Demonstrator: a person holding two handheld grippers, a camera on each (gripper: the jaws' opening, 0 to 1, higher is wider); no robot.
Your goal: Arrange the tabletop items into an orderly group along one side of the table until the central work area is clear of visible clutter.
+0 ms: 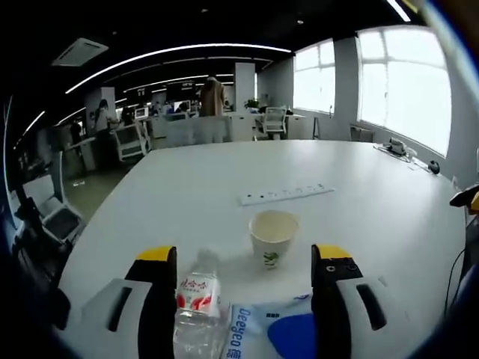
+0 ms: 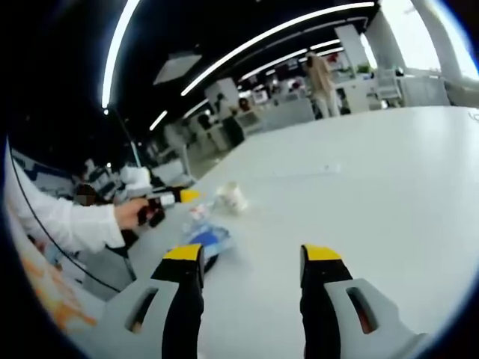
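Hovering wide, left hand-held gripper (image 1: 245,263) over bottle (image 1: 197,308), blue packet (image 1: 278,329) | paper cup (image 1: 273,236) centre frame on worktop (image 1: 374,217) | right hand-held gripper (image 2: 252,263) wide, empty

- left gripper (image 1: 245,258) hangs over the near edge of the white table (image 1: 374,202), jaws wide apart
- water bottle (image 1: 198,303) and blue packet (image 1: 273,329) between them
- paper cup (image 1: 272,237) just past, power strip (image 1: 287,194) further toward the middle
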